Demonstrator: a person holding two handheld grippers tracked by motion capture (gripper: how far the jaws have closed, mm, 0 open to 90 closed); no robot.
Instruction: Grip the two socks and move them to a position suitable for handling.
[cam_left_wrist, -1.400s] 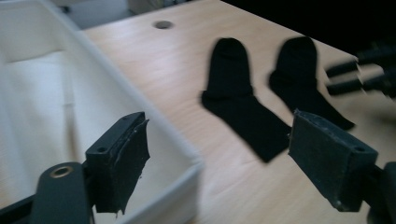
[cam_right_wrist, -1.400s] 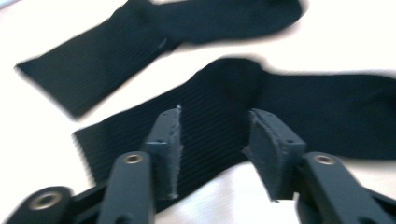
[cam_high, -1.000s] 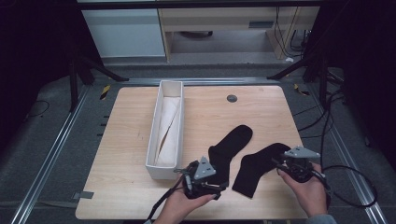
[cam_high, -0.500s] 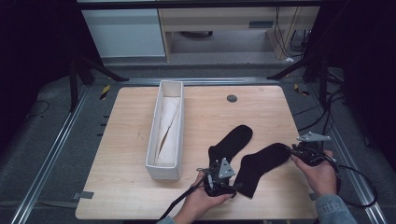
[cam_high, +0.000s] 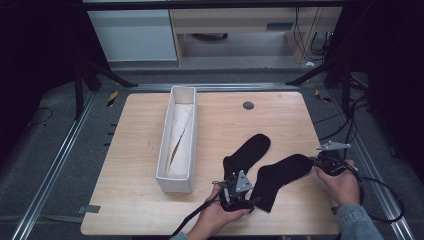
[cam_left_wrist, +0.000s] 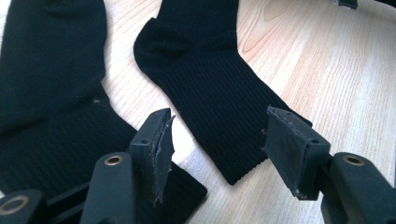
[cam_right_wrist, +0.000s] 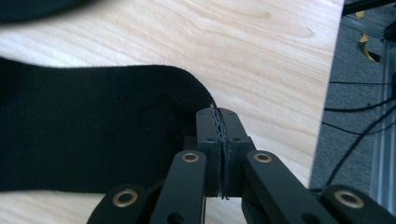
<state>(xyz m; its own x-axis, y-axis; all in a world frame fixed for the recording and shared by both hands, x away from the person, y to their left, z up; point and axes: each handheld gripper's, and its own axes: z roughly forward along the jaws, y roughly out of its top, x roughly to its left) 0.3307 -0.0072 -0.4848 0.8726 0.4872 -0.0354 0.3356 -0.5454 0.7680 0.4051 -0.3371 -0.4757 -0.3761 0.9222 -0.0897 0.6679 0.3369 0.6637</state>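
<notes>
Left tool (cam_high: 250, 199) now spread at sock (cam_high: 280, 176), right tool (cam_high: 316, 161) still pinching

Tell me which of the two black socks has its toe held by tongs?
The sock on the right: the right tongs are shut on its toe. The other sock, nearer the box, lies free.

High overhead forward-down view; two close jaw-level views, sharing the black sock (cam_high: 280, 172).

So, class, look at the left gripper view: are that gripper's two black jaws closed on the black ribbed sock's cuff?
No: the left gripper stands open, its jaws apart on either side of the black ribbed sock, not pinching its cuff.
</notes>
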